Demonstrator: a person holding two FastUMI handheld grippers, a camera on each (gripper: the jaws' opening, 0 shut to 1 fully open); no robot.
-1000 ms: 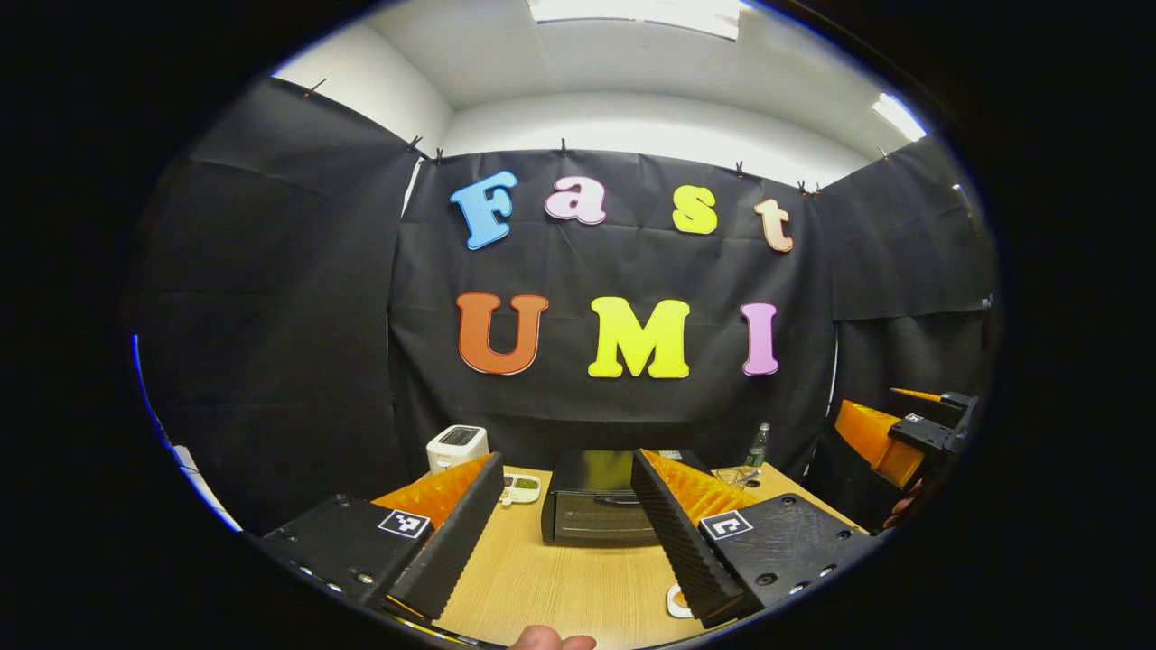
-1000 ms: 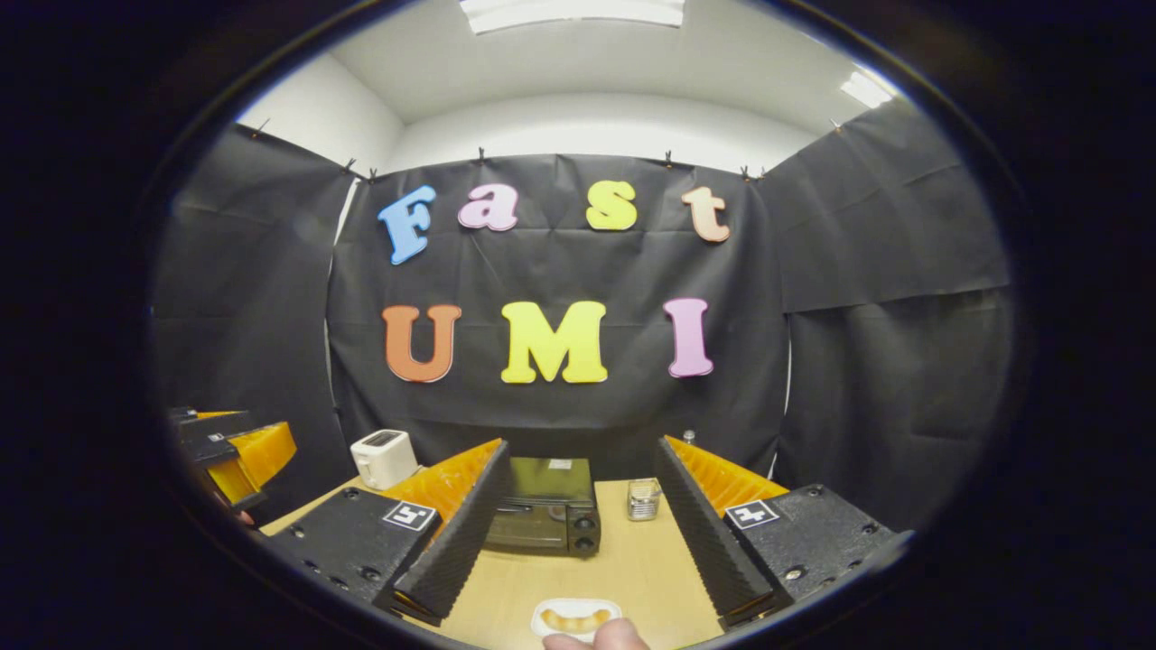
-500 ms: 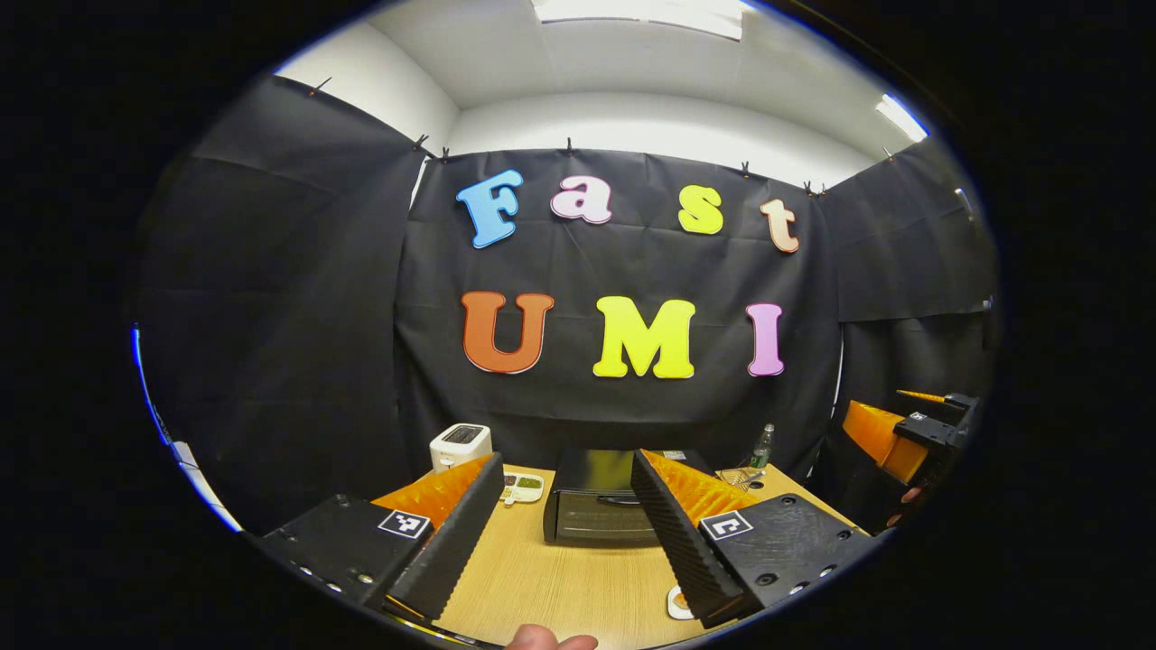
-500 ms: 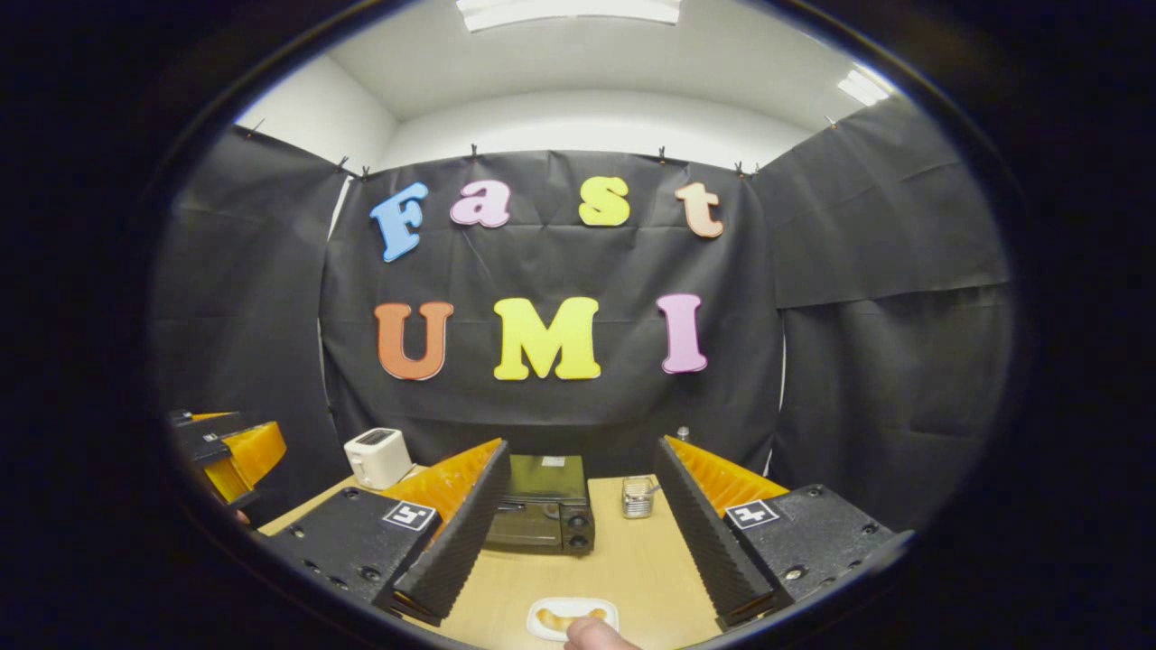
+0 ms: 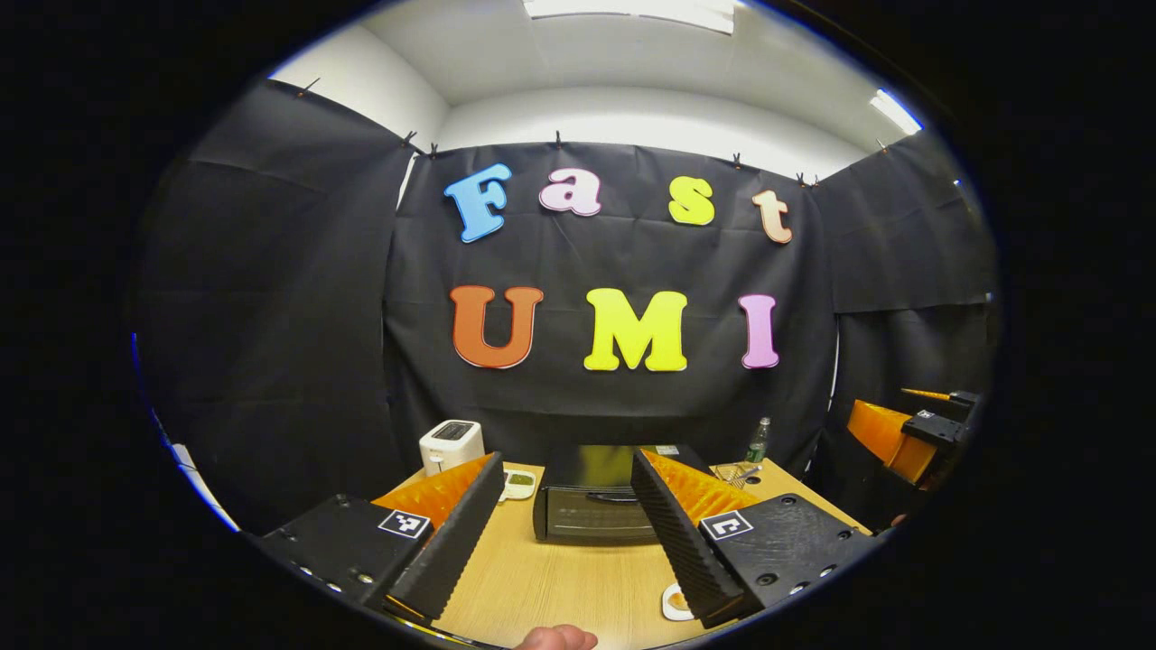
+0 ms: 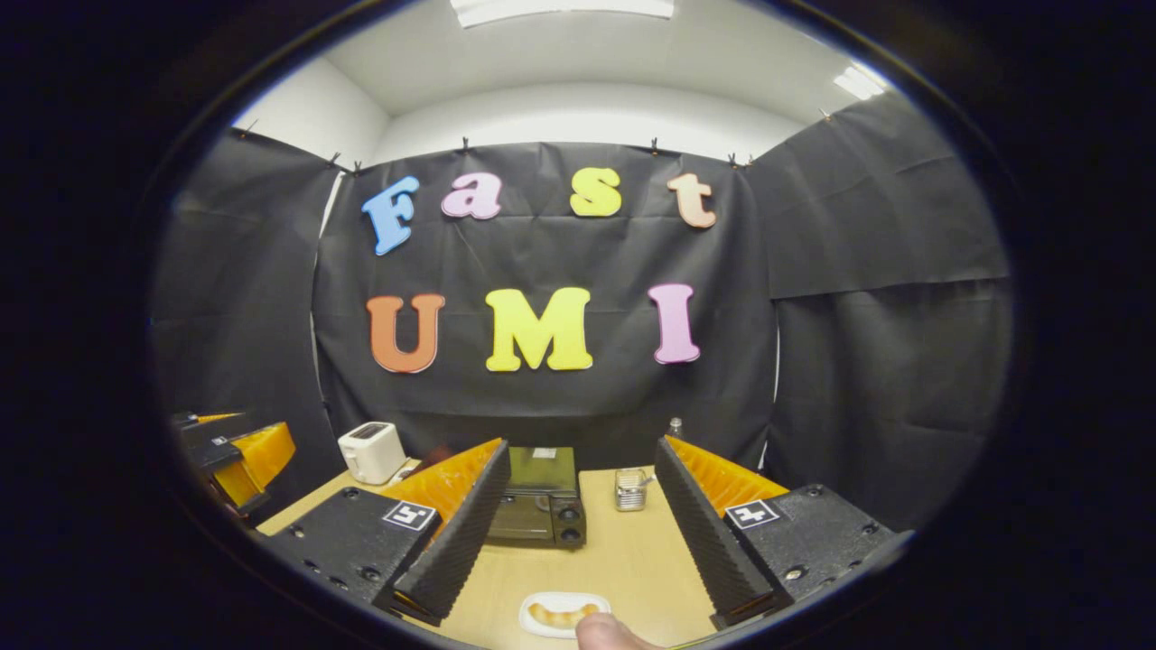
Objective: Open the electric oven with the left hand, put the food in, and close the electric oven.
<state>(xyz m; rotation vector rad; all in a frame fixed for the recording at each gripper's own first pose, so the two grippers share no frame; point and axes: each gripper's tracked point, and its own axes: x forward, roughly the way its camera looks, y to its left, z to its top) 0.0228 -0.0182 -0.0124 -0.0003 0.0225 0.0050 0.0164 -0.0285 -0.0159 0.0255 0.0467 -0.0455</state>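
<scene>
A black electric oven [image 5: 589, 513] stands at the middle back of the wooden table [image 5: 560, 582], its door closed; it also appears in the right gripper view [image 6: 538, 519]. My left gripper [image 5: 567, 506] is open, held well short of the oven with nothing between its fingers. A white plate with a piece of bread [image 6: 562, 614] lies near the table's front edge, and its rim peeks out as the plate [image 5: 672, 601] in the left gripper view. My right gripper [image 6: 578, 492] is open above and behind that plate, holding nothing.
A white toaster [image 5: 450, 446] stands at the back left, with a small white device [image 5: 518, 486] beside it. A green bottle [image 5: 759, 444] and a small wire basket [image 6: 630, 489] stand right of the oven. A fingertip [image 6: 605, 632] shows at the bottom edge.
Both views have shifted slightly: the oven and plate sit a little further left in the right gripper view. Both grippers stay open and empty.
</scene>
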